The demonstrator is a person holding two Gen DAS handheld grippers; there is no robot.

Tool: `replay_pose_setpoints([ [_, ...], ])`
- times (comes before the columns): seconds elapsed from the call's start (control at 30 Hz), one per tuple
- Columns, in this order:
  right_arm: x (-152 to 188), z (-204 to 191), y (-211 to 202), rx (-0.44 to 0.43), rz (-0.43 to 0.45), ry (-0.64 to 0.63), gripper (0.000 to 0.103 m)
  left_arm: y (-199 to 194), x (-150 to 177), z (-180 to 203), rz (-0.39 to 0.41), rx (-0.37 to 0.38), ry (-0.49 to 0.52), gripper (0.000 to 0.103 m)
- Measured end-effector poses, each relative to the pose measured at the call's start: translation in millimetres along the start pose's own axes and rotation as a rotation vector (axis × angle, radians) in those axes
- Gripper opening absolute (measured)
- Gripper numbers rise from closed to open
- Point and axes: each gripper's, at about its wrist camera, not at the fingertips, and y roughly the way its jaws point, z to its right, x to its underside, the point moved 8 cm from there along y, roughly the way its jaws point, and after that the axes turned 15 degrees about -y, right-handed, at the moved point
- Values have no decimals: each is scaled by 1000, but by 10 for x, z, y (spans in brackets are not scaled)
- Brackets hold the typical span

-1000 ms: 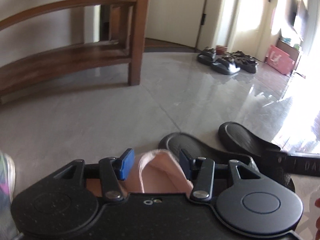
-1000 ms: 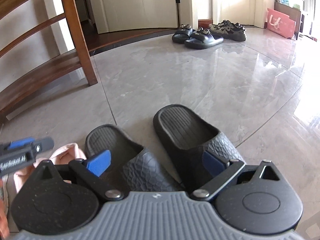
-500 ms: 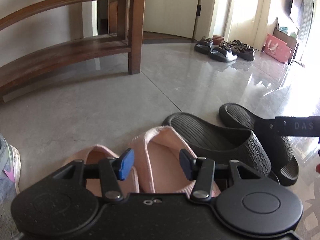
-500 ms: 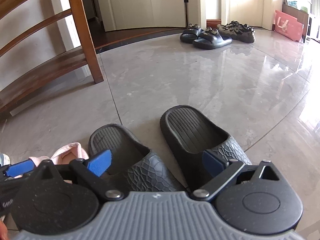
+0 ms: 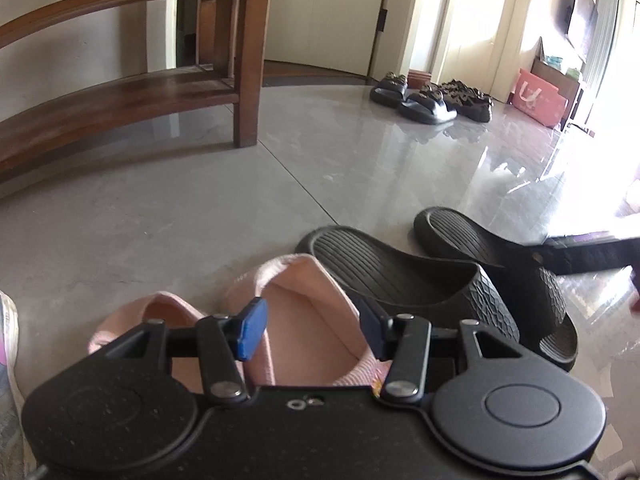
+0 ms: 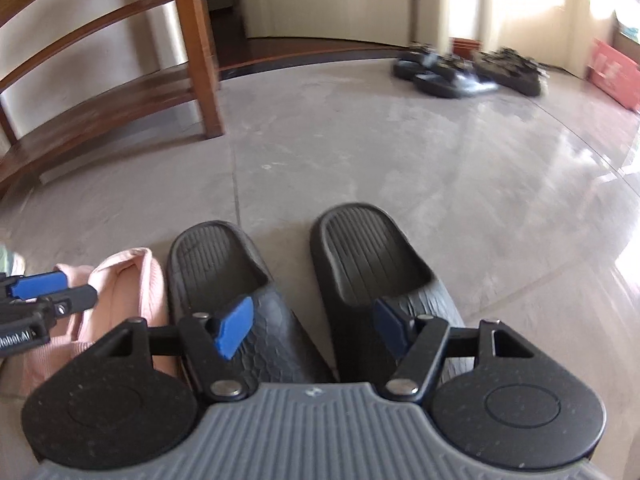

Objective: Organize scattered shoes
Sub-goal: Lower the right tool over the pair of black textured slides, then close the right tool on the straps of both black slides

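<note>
We are holding the left gripper [image 5: 310,330] spread wide over the soft pink fabric slippers [image 5: 308,312] on the glossy grey tiled floor [image 5: 200,200]; its blue pads are standing on both sides of the right pink slipper, but we cannot tell if they are touching it; we are keeping the right gripper [image 6: 312,330] spread too, above the black ribbed rubber slides [image 6: 360,256], which are lying side by side just beside the pink pair; the brown wooden shoe rack [image 5: 120,96] is standing well apart.

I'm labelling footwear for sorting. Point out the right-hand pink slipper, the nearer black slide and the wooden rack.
right-hand pink slipper [image 5: 304,320], left wrist view, inner lining.
nearer black slide [image 5: 384,268], left wrist view, ribbed footbed.
wooden rack [image 5: 248,52], left wrist view, upright post.
</note>
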Motion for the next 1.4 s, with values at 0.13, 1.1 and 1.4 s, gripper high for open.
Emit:
replay_pose_setpoints([
  [0.13, -171, -2, 209, -21, -96, -125, 70, 38, 18, 8, -9, 2, -1, 51],
  [1.1, 657, 0, 199, -31, -181, 30, 71, 121, 0, 68, -9, 20, 4, 52],
  [1.4, 839, -95, 203, 8, -62, 109, 74, 82, 63, 189, -20, 52, 32, 53],
])
